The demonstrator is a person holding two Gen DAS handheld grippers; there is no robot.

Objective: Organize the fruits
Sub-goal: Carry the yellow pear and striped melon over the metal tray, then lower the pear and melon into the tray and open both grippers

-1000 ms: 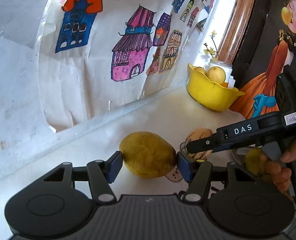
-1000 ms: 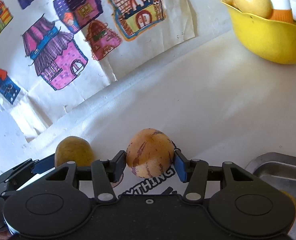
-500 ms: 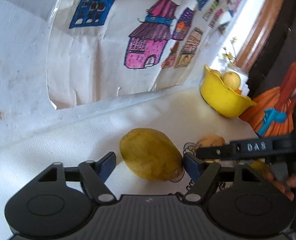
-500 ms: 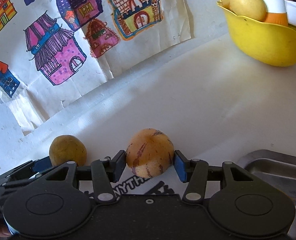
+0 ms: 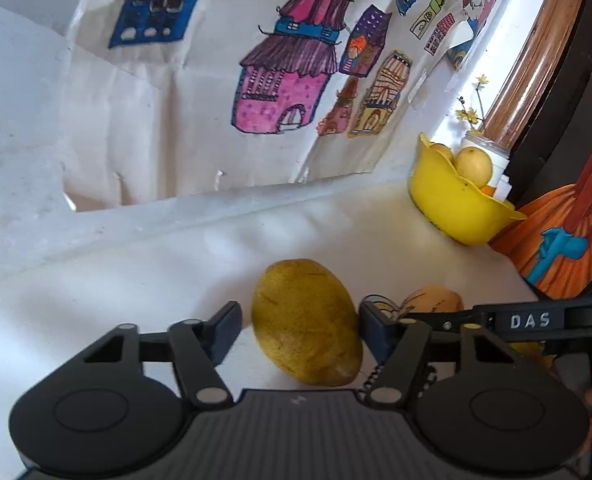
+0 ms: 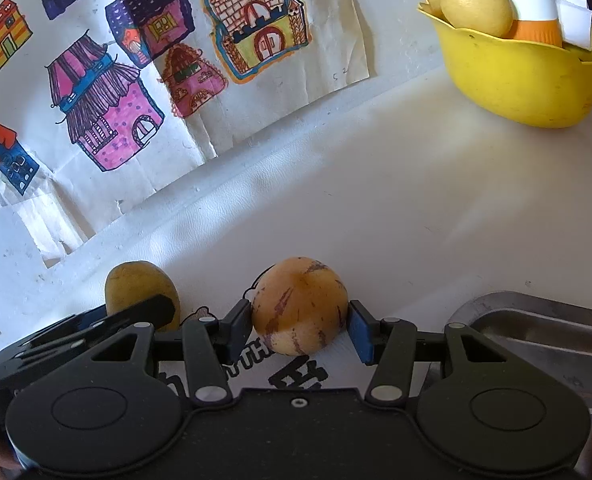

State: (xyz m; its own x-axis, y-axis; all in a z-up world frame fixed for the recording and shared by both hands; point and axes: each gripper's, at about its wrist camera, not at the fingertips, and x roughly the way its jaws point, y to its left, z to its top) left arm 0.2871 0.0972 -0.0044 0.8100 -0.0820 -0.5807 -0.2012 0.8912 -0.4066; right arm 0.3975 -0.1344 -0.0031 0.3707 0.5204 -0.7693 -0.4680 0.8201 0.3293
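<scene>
A yellow-green mango (image 5: pixel 308 320) lies on the white tabletop between the fingers of my left gripper (image 5: pixel 300 330), whose jaws are closing. The right pad touches the mango and the left pad stands a sliver off it. My right gripper (image 6: pixel 300 326) is shut on a tan fruit with purple streaks (image 6: pixel 300 304) that rests on the table. That fruit (image 5: pixel 436 300) shows behind the left gripper's right finger. The mango (image 6: pixel 136 284) also appears at the lower left of the right wrist view. A yellow bowl (image 6: pixel 516 80) at the far right holds a yellow fruit (image 6: pixel 476 4).
A metal tray (image 6: pixel 536 328) sits at the right gripper's lower right. Paper with coloured house drawings (image 5: pixel 280 92) hangs on the wall behind the table. A white and orange container (image 6: pixel 536 8) stands in the bowl. The right gripper's black bar (image 5: pixel 532 320) crosses the left view.
The left jaws let go of the mango, spread wide and came back in around it. The mango now lies turned, long side pointing away. The right gripper kept its grip.
</scene>
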